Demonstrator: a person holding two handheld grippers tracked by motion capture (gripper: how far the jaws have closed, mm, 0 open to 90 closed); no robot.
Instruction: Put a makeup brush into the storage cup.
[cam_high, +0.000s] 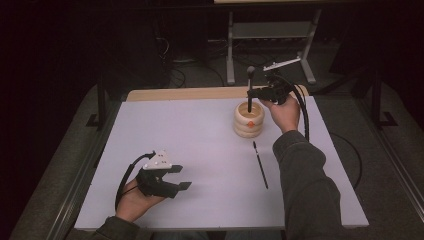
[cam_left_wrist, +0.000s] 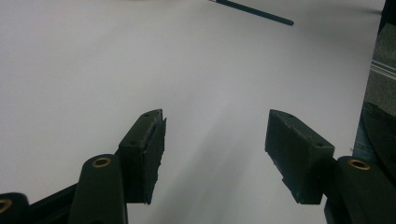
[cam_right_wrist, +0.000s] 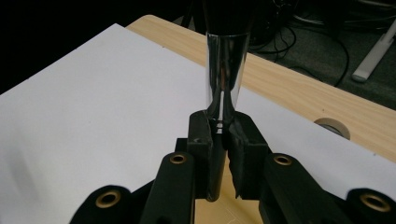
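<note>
High view: the right gripper pinches a brush upright over the holder near the worktop's far edge. Left gripper view: the left gripper is spread above bare worktop. Right gripper view: its jaws clamp the brush's shiny ferrule.
</note>
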